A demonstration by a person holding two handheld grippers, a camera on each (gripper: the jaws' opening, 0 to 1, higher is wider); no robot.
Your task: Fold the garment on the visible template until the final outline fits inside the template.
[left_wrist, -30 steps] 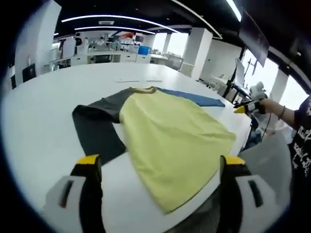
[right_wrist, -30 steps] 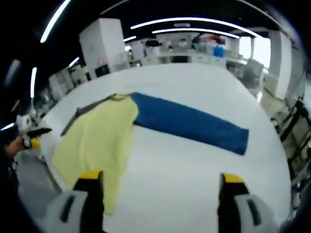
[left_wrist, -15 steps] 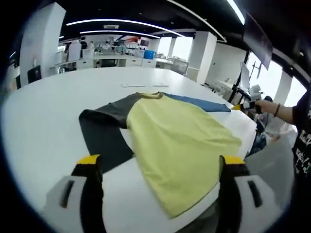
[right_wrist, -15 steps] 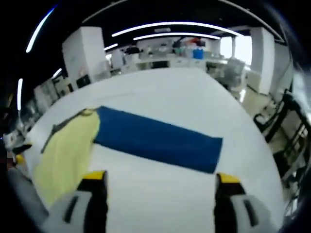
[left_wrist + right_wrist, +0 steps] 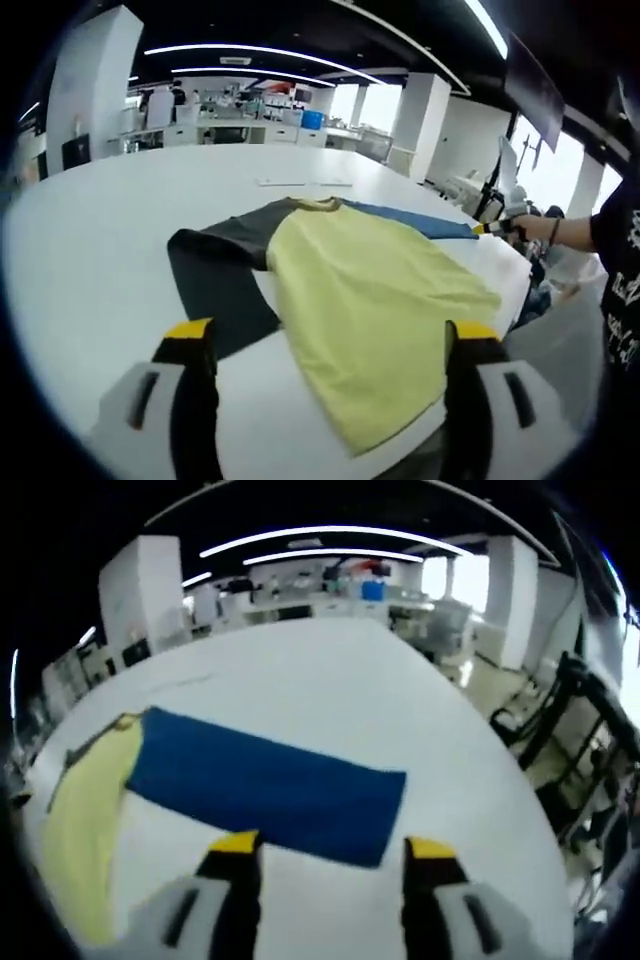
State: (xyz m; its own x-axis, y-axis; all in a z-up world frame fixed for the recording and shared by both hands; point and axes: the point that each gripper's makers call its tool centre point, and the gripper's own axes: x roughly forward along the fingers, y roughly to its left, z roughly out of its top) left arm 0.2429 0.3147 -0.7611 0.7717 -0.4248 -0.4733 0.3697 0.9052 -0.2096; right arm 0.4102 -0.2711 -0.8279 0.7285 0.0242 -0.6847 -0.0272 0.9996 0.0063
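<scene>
A yellow garment point(image 5: 375, 290) with dark grey sleeves point(image 5: 215, 280) lies flat on the white table point(image 5: 90, 260), its hem near the table's front edge. A long blue rectangular template point(image 5: 265, 785) lies beside it, starting at the collar point(image 5: 318, 203); it shows as a thin blue strip point(image 5: 425, 222) behind the garment. My left gripper point(image 5: 325, 345) hovers open over the garment's lower part, holding nothing. My right gripper point(image 5: 325, 848) is open above the near edge of the blue template, jaws fairly close together. The yellow garment's edge point(image 5: 85, 820) shows at the left.
A person's hand point(image 5: 545, 228) holds the right gripper point(image 5: 495, 228) past the table's right side. Papers point(image 5: 300, 182) lie farther back on the table. Dark chairs point(image 5: 560, 730) stand by the table's right edge. Desks and pillars fill the room behind.
The right gripper view has swung away from the yellow garment toward the blue template and come nearer, and its jaws have narrowed. The left gripper view has barely shifted.
</scene>
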